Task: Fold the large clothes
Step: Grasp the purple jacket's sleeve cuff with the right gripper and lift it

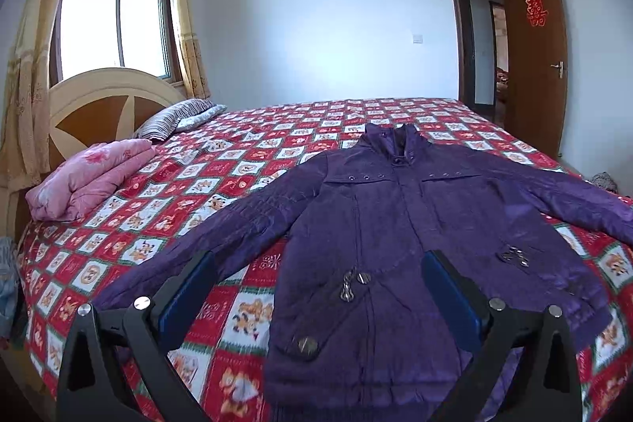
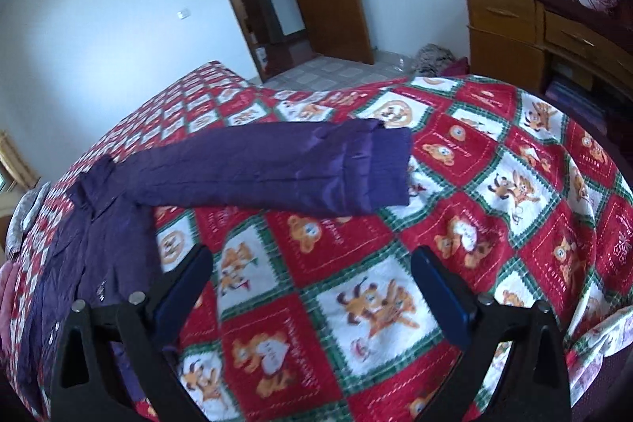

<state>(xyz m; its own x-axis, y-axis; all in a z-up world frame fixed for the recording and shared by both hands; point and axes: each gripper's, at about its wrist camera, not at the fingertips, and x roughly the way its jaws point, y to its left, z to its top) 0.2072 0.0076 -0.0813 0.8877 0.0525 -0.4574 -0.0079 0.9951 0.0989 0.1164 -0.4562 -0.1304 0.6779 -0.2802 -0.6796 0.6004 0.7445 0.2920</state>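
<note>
A large purple padded jacket (image 1: 395,224) lies face up and spread flat on the bed, collar away from me, both sleeves stretched out sideways. My left gripper (image 1: 320,263) is open and empty, hovering above the jacket's lower front near the hem. My right gripper (image 2: 312,256) is open and empty above the bedspread, to the right of the jacket body (image 2: 91,256). The jacket's right sleeve (image 2: 277,169) lies beyond the right fingertips, its cuff (image 2: 389,169) pointing right.
The bed has a red, white and green checked cartoon bedspread (image 1: 198,208). A folded pink quilt (image 1: 91,180) and a striped pillow (image 1: 178,117) lie by the headboard (image 1: 99,105). A wooden cabinet (image 2: 554,38) stands past the bed's right side. An open door (image 1: 534,54) is behind.
</note>
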